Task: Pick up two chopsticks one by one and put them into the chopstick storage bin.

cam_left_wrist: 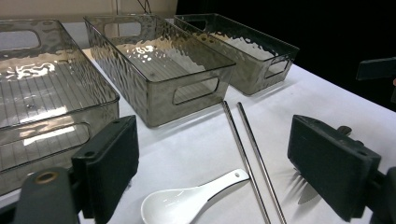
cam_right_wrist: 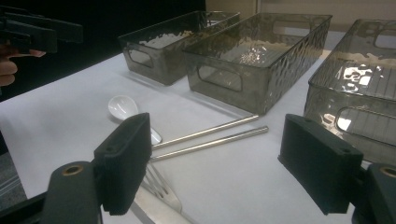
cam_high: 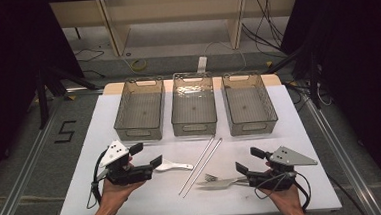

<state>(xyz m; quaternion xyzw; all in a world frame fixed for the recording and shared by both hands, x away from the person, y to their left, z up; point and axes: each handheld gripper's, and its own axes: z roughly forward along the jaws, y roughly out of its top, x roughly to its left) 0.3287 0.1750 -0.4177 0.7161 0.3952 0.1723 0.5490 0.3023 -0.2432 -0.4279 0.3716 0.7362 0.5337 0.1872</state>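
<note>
Left gripper (cam_high: 148, 154): jaws wide, empty; white ceramic spoon (cam_high: 172, 165) at its 3 o'clock, glossy, slippery, brittle; take by handle. Right gripper (cam_high: 249, 161): jaws wide, empty; steel fork (cam_high: 218, 178) at 9 o'clock, probably untouched; thin, stiff, grip mid-handle.

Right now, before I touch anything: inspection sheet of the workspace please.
Surface: white table top, flat, no spills seen.
Job's things: white ceramic soup spoon, pair of steel chopsticks lying side by side, steel fork and knife close together by the right gripper; three smoked clear plastic bins in a row at the far edge, all with nothing in them.
Clutter: nothing seen.
Grippers: left gripper open beside the spoon, holding nothing; right gripper open at the fork's handle end, holding nothing.
Cables: black lead loops from each gripper; loose cables on the floor behind.
Surroundings: wooden bench legs, black curtains, floor marking 5.
</note>
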